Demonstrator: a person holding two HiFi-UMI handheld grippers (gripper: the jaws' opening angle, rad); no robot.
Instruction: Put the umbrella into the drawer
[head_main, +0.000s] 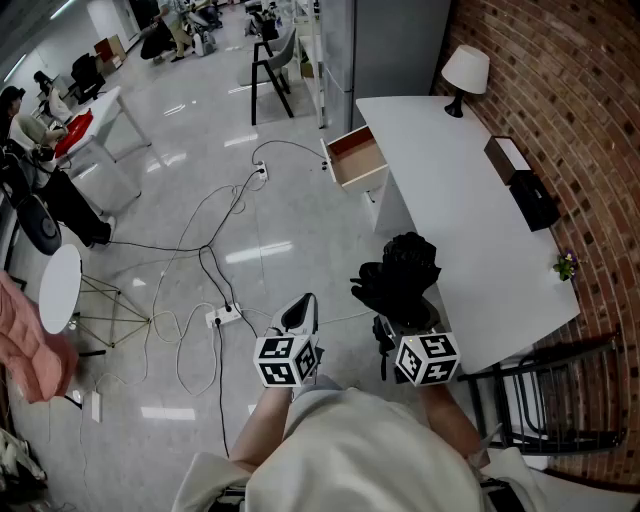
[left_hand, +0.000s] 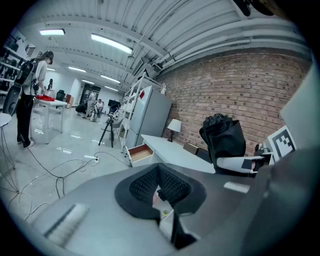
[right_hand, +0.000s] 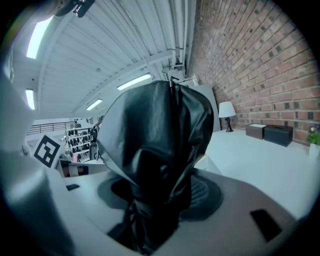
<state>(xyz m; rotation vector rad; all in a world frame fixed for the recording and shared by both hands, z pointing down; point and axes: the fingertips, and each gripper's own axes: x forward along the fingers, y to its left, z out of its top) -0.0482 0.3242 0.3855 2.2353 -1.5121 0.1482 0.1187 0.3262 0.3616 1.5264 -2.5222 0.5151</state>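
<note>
- Fingers (right_hand: 204, 192) of the right gripper (head_main: 398, 322) are clamping a bunched black fabric umbrella (head_main: 402, 272), holding it upright, probably for carrying to the drawer.
- Left gripper (head_main: 302, 308) is hovering empty, fingers pressed together.
- Open wood-lined drawer (head_main: 358, 158) is jutting from the long white desk's (head_main: 470, 230) far end, well apart from the umbrella.
- Red brick wall (head_main: 580, 120) is flanking the desk; black cables (head_main: 200, 250) are trailing across glossy grey floor (head_main: 180, 110).

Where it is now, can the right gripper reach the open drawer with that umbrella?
Probably not yet. The right gripper, holding the black umbrella, is far short of the open drawer; only floor lies between, so stepping closer should do.
</note>
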